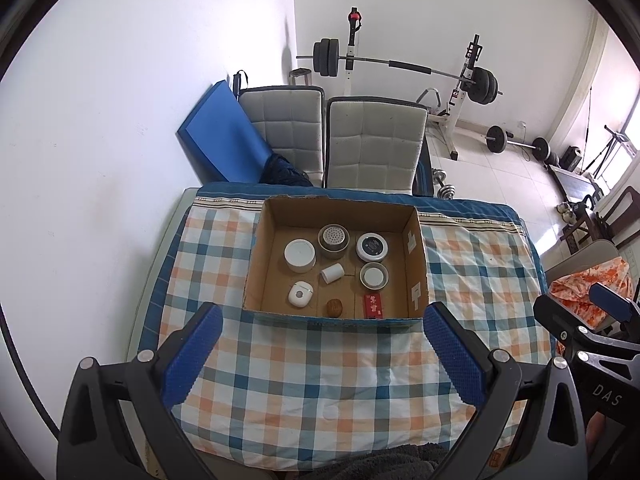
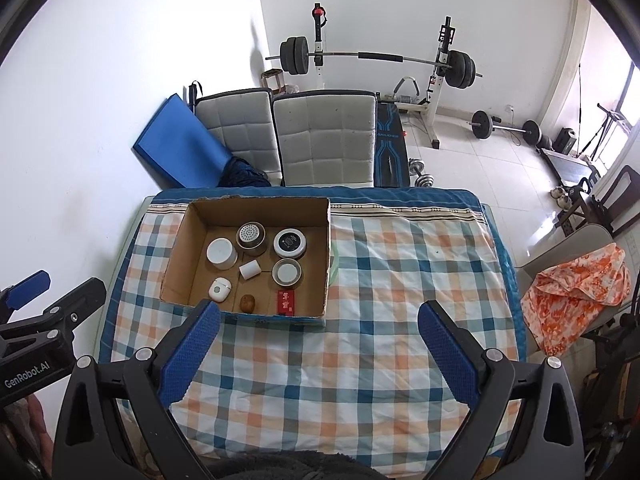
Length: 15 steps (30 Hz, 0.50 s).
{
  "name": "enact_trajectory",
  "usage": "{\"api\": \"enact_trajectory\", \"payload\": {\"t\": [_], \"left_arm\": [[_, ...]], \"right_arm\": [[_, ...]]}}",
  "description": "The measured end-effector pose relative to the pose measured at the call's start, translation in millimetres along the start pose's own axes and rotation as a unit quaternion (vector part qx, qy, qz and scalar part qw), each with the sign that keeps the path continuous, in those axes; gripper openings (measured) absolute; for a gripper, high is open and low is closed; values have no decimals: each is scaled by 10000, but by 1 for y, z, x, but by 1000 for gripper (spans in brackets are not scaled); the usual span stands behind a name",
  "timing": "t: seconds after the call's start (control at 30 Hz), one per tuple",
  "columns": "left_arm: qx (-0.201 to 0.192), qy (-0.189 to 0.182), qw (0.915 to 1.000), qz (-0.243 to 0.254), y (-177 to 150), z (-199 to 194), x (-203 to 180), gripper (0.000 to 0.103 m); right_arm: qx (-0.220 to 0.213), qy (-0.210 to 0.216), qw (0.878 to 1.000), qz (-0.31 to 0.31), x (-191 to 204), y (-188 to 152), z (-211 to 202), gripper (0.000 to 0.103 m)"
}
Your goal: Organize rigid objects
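Both claws spread wide and holding nothing: left gripper [image 1: 322,326] and right gripper [image 2: 319,322], hovering over the checked tablecloth [image 2: 360,360]. Little jars and bits all sitting inside the cardboard box [image 1: 414,248] just ahead.

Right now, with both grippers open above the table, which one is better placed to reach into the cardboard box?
Left, probably. The cardboard box sits centred ahead of the left gripper; from the right gripper it lies off toward the left. Both are open and empty.
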<state>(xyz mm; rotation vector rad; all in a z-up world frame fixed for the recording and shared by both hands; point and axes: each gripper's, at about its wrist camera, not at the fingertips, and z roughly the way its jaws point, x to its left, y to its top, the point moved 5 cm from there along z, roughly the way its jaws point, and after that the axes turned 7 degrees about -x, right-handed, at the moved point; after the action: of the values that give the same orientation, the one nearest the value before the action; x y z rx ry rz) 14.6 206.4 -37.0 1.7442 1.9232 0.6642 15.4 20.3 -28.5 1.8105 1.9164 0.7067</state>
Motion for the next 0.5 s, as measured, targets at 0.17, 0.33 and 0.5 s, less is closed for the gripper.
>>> {"api": "enact_trajectory", "payload": {"t": [0.17, 0.33, 0.5], "left_arm": [[10, -25, 10000, 11, 1, -3, 0, 103], [-51, -2, 10000, 11, 1, -5, -2, 103], [-84, 26, 10000, -9, 2, -7, -3, 103]], "right_arm": [[-13, -13, 10000, 10, 0, 0, -1, 101], [-48, -61, 10000, 35, 0, 1, -4, 101], [-61, -88, 9999, 71, 2, 3, -6, 101]]}}
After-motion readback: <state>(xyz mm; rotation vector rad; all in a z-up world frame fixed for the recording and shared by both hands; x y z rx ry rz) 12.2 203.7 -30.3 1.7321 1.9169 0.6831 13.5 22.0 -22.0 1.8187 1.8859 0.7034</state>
